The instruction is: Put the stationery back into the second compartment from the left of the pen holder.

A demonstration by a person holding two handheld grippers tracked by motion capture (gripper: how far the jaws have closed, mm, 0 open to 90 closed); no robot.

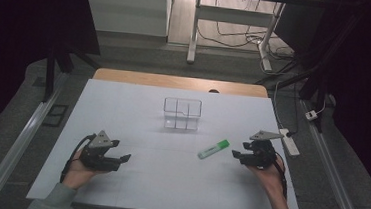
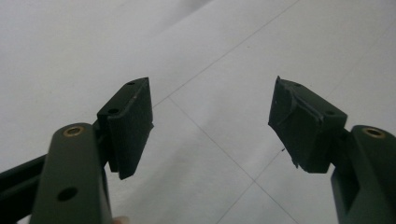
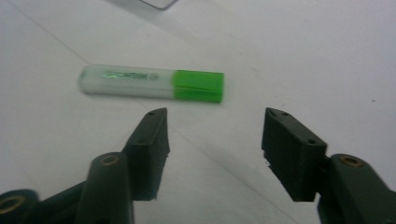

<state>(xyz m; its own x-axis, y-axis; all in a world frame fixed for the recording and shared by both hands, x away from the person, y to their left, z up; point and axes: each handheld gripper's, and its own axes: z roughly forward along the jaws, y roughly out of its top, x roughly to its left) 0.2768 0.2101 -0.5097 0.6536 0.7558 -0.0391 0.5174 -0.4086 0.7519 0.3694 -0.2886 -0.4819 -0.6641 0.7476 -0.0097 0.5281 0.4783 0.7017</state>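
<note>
A highlighter [image 1: 213,149] with a green cap and a clear barrel lies flat on the white sheet [image 1: 167,183], right of centre. My right gripper [image 1: 237,156] sits just to its right, pointing at it. In the right gripper view the highlighter [image 3: 152,85] lies crosswise a little beyond the right gripper [image 3: 215,122], whose jaws stand apart with nothing between them. My left gripper [image 1: 124,159] rests at the near left, open and held in a hand. Seen from the left gripper view, the left gripper [image 2: 212,107] has bare sheet between its pads.
A clear plastic box with compartments [image 1: 182,113] stands at the middle back of the sheet; its corner [image 3: 154,3] shows at the top of the right gripper view. A white power strip [image 1: 290,142] lies off the table's right edge. Floor and desk legs lie beyond.
</note>
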